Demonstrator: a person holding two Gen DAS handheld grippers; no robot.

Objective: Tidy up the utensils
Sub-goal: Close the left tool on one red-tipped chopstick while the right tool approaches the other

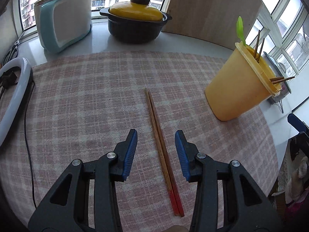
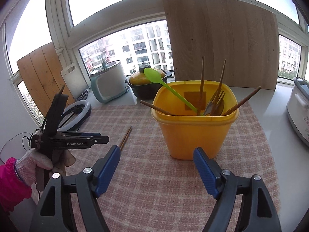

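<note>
A pair of wooden chopsticks [image 1: 162, 150] with red ends lies on the pink checked cloth [image 1: 87, 100]. My left gripper [image 1: 156, 137] is open, its two blue pads either side of the chopsticks just above them. A yellow tub [image 1: 239, 85] stands at the right and holds a green spoon [image 1: 240, 29] and brown chopsticks. In the right wrist view my right gripper [image 2: 156, 152] is open and empty in front of the tub [image 2: 195, 127], which holds the green spoon [image 2: 164, 86], several chopsticks and wooden forks [image 2: 217, 104]. The lying chopsticks [image 2: 125, 138] show at left, beside the left gripper [image 2: 100, 138].
A teal and white cooker [image 1: 63, 17] and a black pot with a yellow lid [image 1: 135, 19] stand at the back by the window. A wooden board [image 1: 212, 9] leans behind the tub. A white ring light [image 1: 17, 96] with a cable lies at the left. A white appliance [image 2: 299, 108] stands at the right.
</note>
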